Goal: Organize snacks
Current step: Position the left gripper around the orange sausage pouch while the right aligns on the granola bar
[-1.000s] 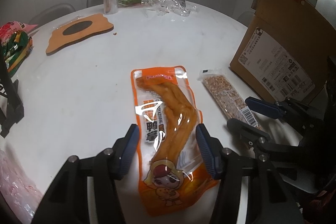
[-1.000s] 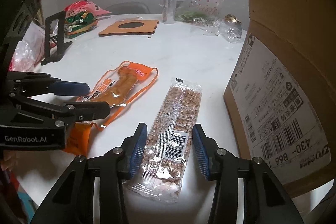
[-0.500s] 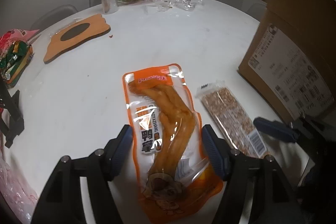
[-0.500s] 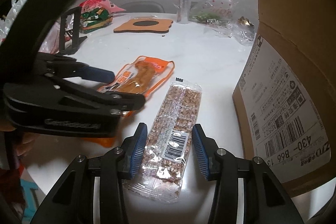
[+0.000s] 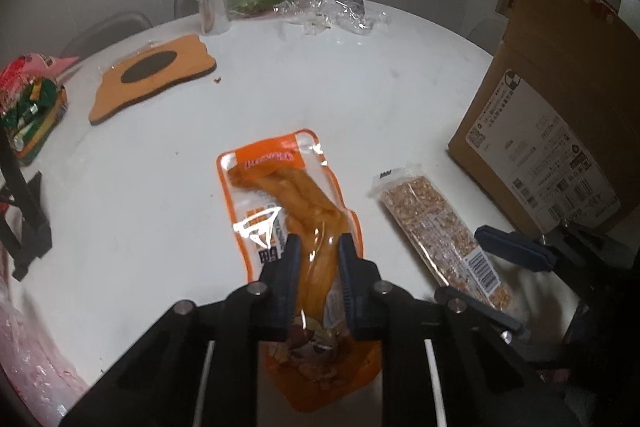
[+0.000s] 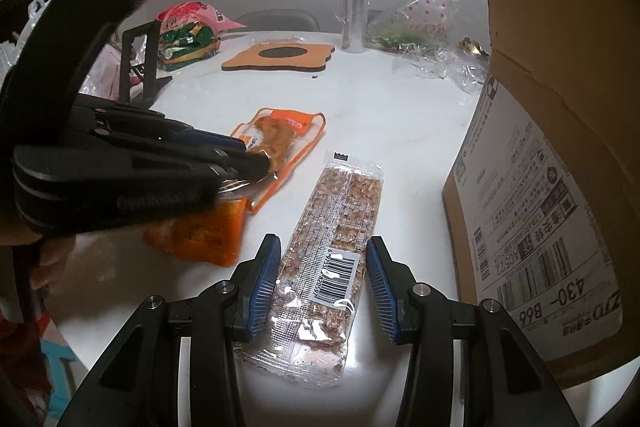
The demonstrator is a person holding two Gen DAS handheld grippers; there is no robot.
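Clamping the orange snack pouch (image 5: 298, 223) across its middle, the left gripper (image 5: 316, 259) had its jaws drawn together on the clear film, pinching the pouch while it lay on the white round table (image 5: 160, 195). To its right, the right gripper (image 6: 322, 283) straddled the near end of the nut bar (image 6: 332, 239); its blue pads stood apart on either side of the wrapper, apparently not pressing it, and the bar lay flat. Right of the bar stood an open cardboard box (image 6: 560, 187), with no snack seen inside from these views. Farther off on the left sat a bag of wrapped sweets (image 6: 188, 35); at the far edge were crumpled cellophane bags (image 5: 312, 3). Judging by this, sorting had barely started: one pouch gripped, nothing yet put away.
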